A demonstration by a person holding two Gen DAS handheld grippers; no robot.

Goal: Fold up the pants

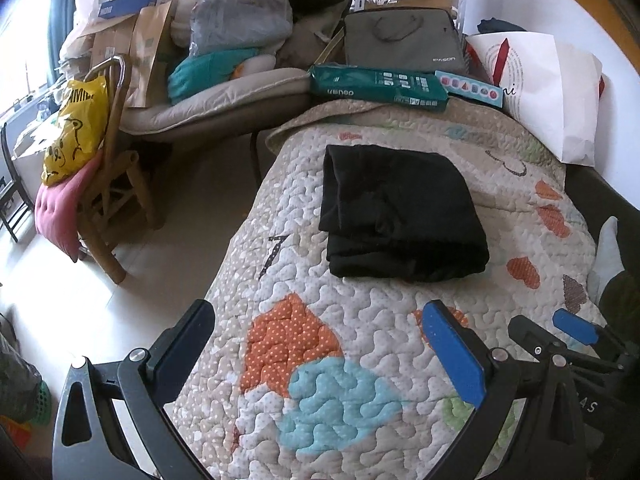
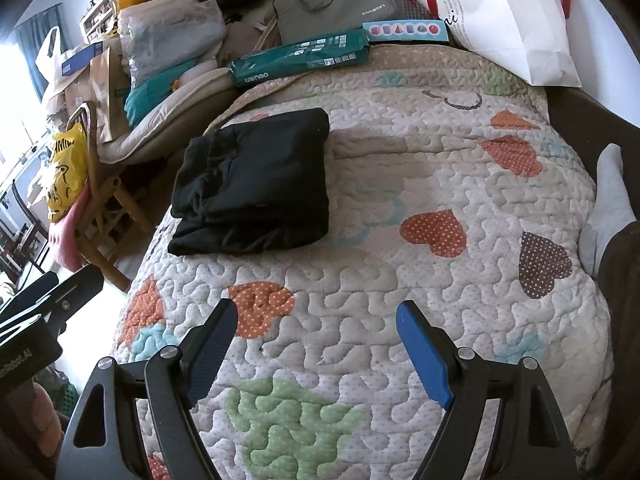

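Note:
The black pants [image 1: 400, 212] lie folded into a compact stack on the quilted bedspread [image 1: 320, 380], seen also in the right wrist view as black pants [image 2: 256, 180] toward the left side of the quilted bedspread [image 2: 400, 240]. My left gripper [image 1: 320, 324] is open over the quilt, well short of the pants, with nothing between its fingers. My right gripper [image 2: 318, 320] is open too, empty, nearer than the pants and to their right. The right gripper [image 1: 576, 326] also shows at the right edge of the left wrist view.
A green box [image 1: 378, 88] and a pale blue box [image 1: 468, 90] lie at the bed's far end, beside a white paper bag [image 1: 548, 92] and a grey bag [image 1: 404, 44]. A cluttered chair [image 1: 108, 208] stands left of the bed. A person's socked foot [image 2: 608, 196] rests at the right.

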